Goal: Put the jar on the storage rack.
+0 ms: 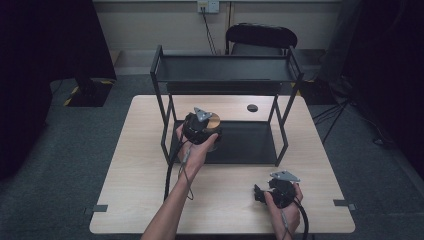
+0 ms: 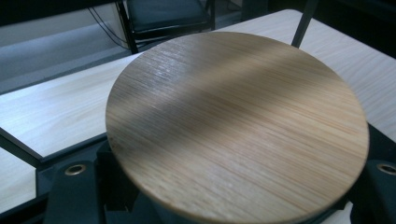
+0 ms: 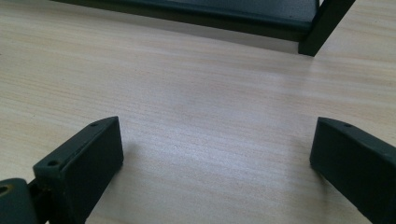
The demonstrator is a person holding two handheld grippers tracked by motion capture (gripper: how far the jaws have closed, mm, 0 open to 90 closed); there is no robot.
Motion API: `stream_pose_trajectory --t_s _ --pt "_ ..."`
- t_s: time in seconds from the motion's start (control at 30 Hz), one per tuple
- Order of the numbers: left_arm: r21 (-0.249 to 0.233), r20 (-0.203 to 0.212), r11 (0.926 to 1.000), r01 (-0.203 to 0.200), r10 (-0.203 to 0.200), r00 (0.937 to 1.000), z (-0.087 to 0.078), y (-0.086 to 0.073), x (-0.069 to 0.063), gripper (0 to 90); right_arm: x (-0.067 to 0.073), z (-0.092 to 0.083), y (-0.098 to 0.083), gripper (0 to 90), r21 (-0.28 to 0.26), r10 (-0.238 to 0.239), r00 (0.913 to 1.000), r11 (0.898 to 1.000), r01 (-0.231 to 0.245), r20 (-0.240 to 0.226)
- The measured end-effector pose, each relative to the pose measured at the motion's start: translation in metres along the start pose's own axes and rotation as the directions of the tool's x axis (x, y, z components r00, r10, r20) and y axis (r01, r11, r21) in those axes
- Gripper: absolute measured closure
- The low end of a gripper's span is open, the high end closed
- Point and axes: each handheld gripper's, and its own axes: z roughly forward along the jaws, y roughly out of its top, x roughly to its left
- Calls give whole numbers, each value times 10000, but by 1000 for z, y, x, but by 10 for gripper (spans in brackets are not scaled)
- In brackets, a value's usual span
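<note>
The jar, a container topped with a round bamboo lid, sits pinched in the left tongs, which are clamped on its body just under the lid. Lid looks flat and seated, wood grain running across it. From the high view the jar is at about 9 o'clock on the rack's lower shelf, at the front-left opening, and whether it's actually resting on the shelf or hanging just above it is hard to tell since the hand covers the base.

So the step in hand looks like putting the jar onto that bottom shelf. Next move, probably: lower it until the base sits flat, then ease the tongs apart and back straight out toward 6 o'clock without clipping the rack's front-left post. The upper shelf overhangs, so lifting out isn't a great idea.

The right tongs are spread wide with nothing between them, parked low over the worktop around 5 o'clock from the rack, well apart from the jar. A chair stands behind the worktop at 12 o'clock.
</note>
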Motion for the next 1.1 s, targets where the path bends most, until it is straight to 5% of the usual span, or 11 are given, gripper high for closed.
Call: stream_pose_trajectory --t_s 1.1 --pt "308 -100 9995 -78 81 9999 40 -24 0 266 0 0 0 17 1 9 10000 10000 -9 -1"
